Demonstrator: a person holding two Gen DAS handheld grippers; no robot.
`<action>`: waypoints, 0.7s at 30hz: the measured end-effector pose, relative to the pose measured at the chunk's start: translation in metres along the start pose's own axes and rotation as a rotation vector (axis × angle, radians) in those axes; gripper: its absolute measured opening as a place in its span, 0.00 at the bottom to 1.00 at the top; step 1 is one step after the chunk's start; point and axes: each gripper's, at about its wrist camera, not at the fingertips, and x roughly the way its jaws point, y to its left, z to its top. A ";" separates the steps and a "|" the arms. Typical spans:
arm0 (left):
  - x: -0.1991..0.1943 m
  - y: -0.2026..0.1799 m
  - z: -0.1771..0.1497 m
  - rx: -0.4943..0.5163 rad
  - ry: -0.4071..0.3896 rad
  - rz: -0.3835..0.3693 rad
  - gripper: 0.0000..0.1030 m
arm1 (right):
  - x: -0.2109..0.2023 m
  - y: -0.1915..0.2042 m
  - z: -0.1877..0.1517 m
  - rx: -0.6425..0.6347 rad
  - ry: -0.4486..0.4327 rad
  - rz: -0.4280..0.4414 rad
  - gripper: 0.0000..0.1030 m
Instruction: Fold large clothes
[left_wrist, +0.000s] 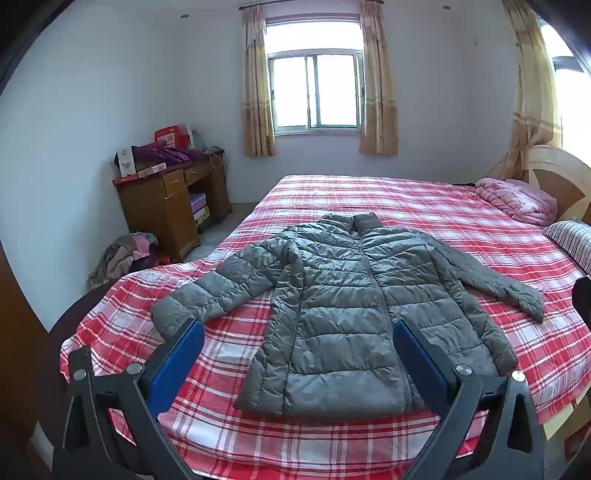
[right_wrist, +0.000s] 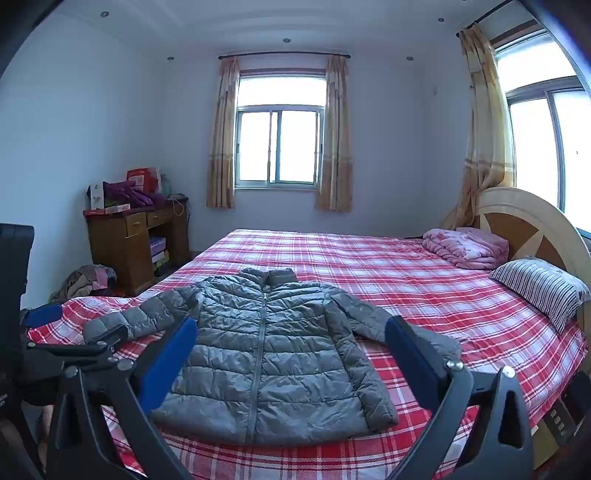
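Grey jacket lying flat on the bed, both tongs hanging spread above it.

A wide bed under a red-and-white plaid sheet (left_wrist: 424, 221) is carrying a grey quilted puffer jacket (left_wrist: 343, 306), zipped, sleeves spread (collar toward the window), near the foot edge. The left tongs (left_wrist: 297, 363) and right tongs (right_wrist: 291, 360), black with blue pads, are gaping wide, gripping nothing, hovering before its hem.

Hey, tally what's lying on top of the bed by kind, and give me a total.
Grey puffer jacket: 1
Folded pink quilt: 1
Striped pillow: 1
Total: 3, all on the red plaid sheet.
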 end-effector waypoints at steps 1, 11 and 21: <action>-0.001 -0.002 0.000 0.007 -0.005 0.005 0.99 | 0.001 0.000 0.000 0.001 -0.005 0.001 1.00; -0.002 -0.001 -0.002 -0.007 -0.009 -0.010 0.99 | 0.004 0.001 -0.001 0.007 0.007 0.003 1.00; 0.001 0.004 0.000 -0.012 -0.005 -0.010 0.99 | 0.003 0.000 -0.002 0.009 0.017 0.006 1.00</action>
